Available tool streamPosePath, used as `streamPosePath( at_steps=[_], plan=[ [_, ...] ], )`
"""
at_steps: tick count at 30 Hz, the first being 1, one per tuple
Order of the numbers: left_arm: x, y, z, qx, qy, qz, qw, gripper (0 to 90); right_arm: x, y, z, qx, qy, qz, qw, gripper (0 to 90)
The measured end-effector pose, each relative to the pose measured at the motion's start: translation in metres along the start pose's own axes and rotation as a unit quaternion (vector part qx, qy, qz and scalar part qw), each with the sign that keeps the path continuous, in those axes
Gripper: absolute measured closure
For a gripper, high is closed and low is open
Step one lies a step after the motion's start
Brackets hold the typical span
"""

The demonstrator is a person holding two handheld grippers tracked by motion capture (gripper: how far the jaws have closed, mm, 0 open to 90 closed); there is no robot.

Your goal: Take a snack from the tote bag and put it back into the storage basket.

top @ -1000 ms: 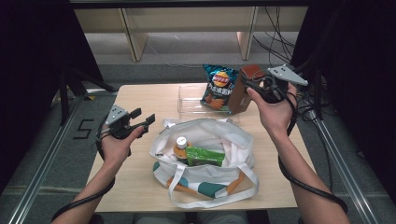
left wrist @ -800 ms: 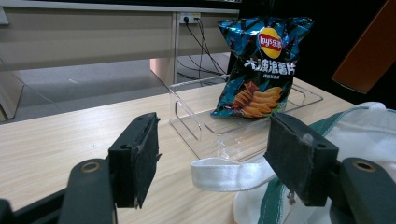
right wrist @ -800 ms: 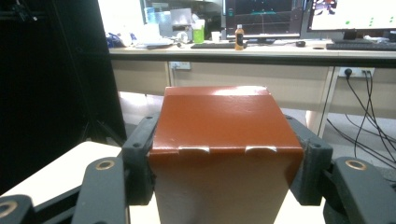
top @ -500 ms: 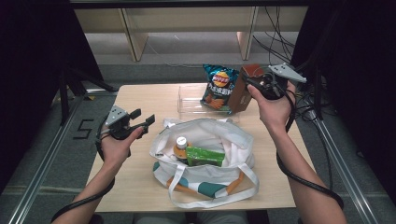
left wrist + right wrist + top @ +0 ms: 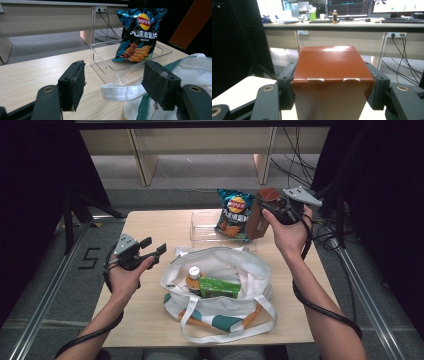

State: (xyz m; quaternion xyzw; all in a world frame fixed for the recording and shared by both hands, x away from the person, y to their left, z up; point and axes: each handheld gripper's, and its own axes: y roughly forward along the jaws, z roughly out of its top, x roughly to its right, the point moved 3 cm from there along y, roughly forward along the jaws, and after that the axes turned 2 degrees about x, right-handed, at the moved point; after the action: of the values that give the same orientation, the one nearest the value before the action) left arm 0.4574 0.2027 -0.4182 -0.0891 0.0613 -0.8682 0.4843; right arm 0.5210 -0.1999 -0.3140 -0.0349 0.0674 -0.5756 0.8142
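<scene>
Reddish-brown cardboard carton [image 5: 332, 82], pinched by the right gripper [image 5: 280, 212] at the table's two o'clock, seems mid-transfer, likely needing lowering into the clear plastic tray [image 5: 202, 227]; left gripper [image 5: 150, 251] spread, empty.

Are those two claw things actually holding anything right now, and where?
The right gripper clamps a brown box by its two side faces near the top, held above the table. The left gripper holds nothing; its fingers stand open.
</scene>
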Motion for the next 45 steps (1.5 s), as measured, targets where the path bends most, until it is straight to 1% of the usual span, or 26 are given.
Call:
streamPosePath(
  at_steps=[1,2,3,6,7,8,9,10,11,13,17,19,22,23,24,25,29,32,33,34,35,39,40,42,43,45],
  plan=[
    [0.0,0.0,0.0,-0.001,0.001,-0.001,1.0,33.4,0.0,0.001,0.0,-0.002,0.0,0.003,1.0,39.4],
    [0.0,0.001,0.0,0.0,0.001,-0.001,1.0,33.4,-0.001,0.002,0.0,-0.002,0.005,-0.002,1.0,39.4],
    [0.0,0.001,0.0,0.0,0.004,-0.002,1.0,33.4,-0.001,0.003,0.0,-0.004,0.001,0.001,1.0,39.4],
    [0.0,0.0,0.0,0.0,0.0,0.0,1.0,33.4,-0.003,0.007,0.001,-0.004,0.003,-0.004,1.0,39.4],
    [0.0,0.0,0.0,0.0,0.0,0.0,1.0,33.4,-0.005,0.01,0.0,-0.005,-0.006,-0.002,1.0,39.4],
    [0.0,0.0,0.0,0.0,0.0,0.0,1.0,33.4,-0.005,0.01,0.0,-0.005,-0.006,-0.002,1.0,39.4],
    [0.0,0.0,0.0,0.0,0.0,0.0,1.0,33.5,-0.007,0.013,-0.002,-0.006,0.001,-0.008,1.0,39.4],
    [0.0,0.0,0.0,0.0,-0.002,0.0,1.0,33.5,-0.007,0.013,-0.002,-0.006,0.001,-0.008,1.0,39.4],
    [0.0,0.0,0.0,0.0,-0.002,0.0,1.0,33.4,-0.008,0.014,-0.002,-0.01,0.009,-0.007,0.9999,39.4],
    [-0.001,0.0,0.001,0.002,-0.003,0.001,1.0,33.4,-0.007,0.017,-0.003,-0.008,-0.002,-0.008,0.9999,39.4],
    [-0.001,-0.001,0.001,0.001,-0.001,0.001,1.0,33.4,-0.009,0.02,-0.004,-0.009,0.009,-0.012,0.9998,39.4],
    [-0.001,-0.001,0.001,0.0,-0.001,0.001,1.0,33.5,-0.009,0.021,-0.003,-0.009,0.001,-0.016,0.9998,39.4],
    [-0.002,-0.001,0.001,0.001,0.001,0.001,1.0,33.4,-0.01,0.023,-0.003,-0.006,0.005,-0.017,0.9998,39.4],
    [-0.002,-0.001,0.002,0.002,0.001,0.001,1.0,33.4,-0.011,0.023,-0.003,-0.008,0.012,-0.02,0.9997,39.4],
    [-0.002,-0.001,0.002,0.003,0.003,0.0,1.0,33.4,-0.01,0.024,-0.003,-0.007,0.006,-0.019,0.9998,39.4],
    [-0.002,-0.001,0.002,0.003,0.004,0.0,1.0,33.4,-0.01,0.025,-0.003,-0.008,0.009,-0.021,0.9997,39.4],
    [-0.001,-0.002,0.003,0.006,-0.005,0.002,1.0,33.4,-0.012,0.028,-0.001,-0.01,0.01,-0.026,0.9996,39.4],
    [-0.002,-0.001,0.004,0.007,0.0,0.002,1.0,33.4,-0.013,0.031,0.0,-0.014,0.016,-0.026,0.9994,39.4],
    [-0.001,-0.001,0.004,0.006,0.0,0.002,1.0,33.4,-0.013,0.031,0.0,-0.014,0.013,-0.025,0.9995,39.4],
    [-0.001,-0.002,0.003,0.004,-0.001,0.002,1.0,33.4,-0.013,0.032,0.0,-0.008,0.003,-0.026,0.9996,39.4],
    [-0.001,-0.002,0.003,0.004,-0.003,0.002,1.0,33.5,-0.014,0.032,-0.001,-0.012,-0.002,-0.028,0.9995,39.4],
    [-0.003,-0.001,0.002,0.003,0.004,0.002,1.0,33.5,-0.014,0.035,-0.007,-0.016,0.01,-0.029,0.9994,39.4],
    [-0.003,-0.001,0.002,0.002,0.001,0.002,1.0,33.5,-0.014,0.035,-0.009,-0.022,0.015,-0.032,0.9991,39.4],
    [-0.002,-0.001,0.002,0.003,0.006,0.001,1.0,33.5,-0.012,0.037,-0.012,-0.022,0.011,-0.031,0.9992,39.4],
    [-0.001,0.0,0.002,0.003,0.0,0.001,1.0,33.5,-0.012,0.038,-0.012,-0.022,0.013,-0.032,0.9992,39.4],
    [-0.001,0.0,0.002,0.002,0.002,0.0,1.0,33.5,-0.012,0.039,-0.012,-0.021,0.011,-0.034,0.9991,39.4]
  ],
)
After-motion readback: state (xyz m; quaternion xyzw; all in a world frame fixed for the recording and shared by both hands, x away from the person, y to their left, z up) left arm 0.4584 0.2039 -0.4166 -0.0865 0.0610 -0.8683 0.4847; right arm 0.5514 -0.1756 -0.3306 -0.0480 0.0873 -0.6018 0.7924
